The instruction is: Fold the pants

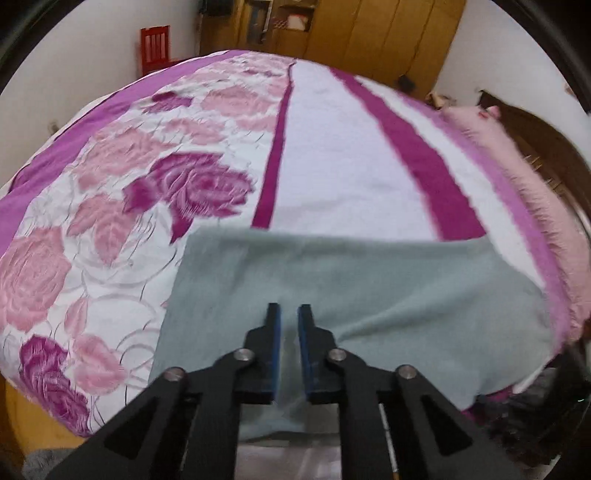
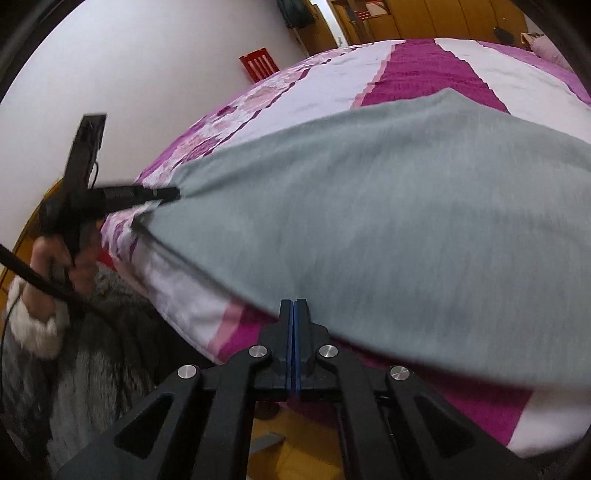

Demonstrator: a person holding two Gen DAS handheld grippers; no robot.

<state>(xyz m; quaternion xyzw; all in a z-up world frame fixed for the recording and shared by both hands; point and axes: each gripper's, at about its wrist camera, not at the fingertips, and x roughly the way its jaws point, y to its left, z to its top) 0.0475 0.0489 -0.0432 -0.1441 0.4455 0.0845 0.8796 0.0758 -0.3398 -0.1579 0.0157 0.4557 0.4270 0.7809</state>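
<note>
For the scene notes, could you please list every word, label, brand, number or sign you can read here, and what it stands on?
None can be read.
Red panel against the wall: only pale bars, no letters.
Items on the wooden shelves: too small and blurred.
Grey pants, bedspread: no print or label visible.

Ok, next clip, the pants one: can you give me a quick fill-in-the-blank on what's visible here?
1. The pants lie spread on a ___.
2. The right gripper has its jaws ___.
3. The left gripper meets the pants at a ___.
4. The chair in the background is ___.

Missing words: bed; shut; corner; red.
</note>
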